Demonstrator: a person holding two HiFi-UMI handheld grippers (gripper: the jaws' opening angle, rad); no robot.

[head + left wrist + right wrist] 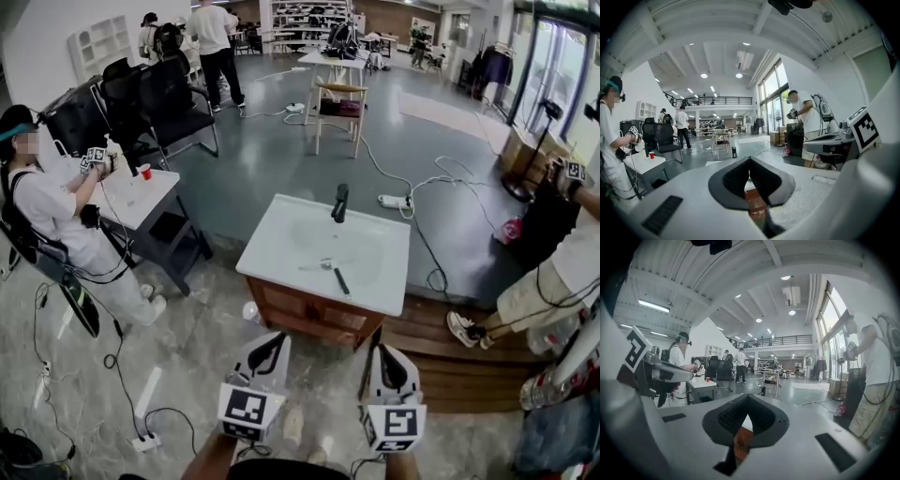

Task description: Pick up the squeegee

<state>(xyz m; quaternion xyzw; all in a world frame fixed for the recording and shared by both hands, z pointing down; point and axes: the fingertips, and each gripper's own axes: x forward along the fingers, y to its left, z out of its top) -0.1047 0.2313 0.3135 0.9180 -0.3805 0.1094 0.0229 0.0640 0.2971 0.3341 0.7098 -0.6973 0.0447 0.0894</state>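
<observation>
The squeegee (336, 276), with a black handle and a pale blade, lies in the basin of a white sink top (281, 246) on a wooden cabinet. A black faucet (340, 202) stands at the basin's far edge. My left gripper (275, 340) and right gripper (384, 352) hang side by side in front of the cabinet, short of the sink and apart from the squeegee. Both are shut with nothing between the jaws. The left gripper view shows the jaws of the left gripper (749, 160) meeting at the tips, and so do those of the right gripper (748, 397) in its own view; both gripper bodies hide the squeegee.
A person (56, 225) stands at a white table (150, 192) on the left, another person (553, 281) at the right edge. A wooden platform (450, 361) lies right of the cabinet. Cables (412, 202) run over the grey floor behind; black chairs (159, 98) and a stool (339, 108) stand farther back.
</observation>
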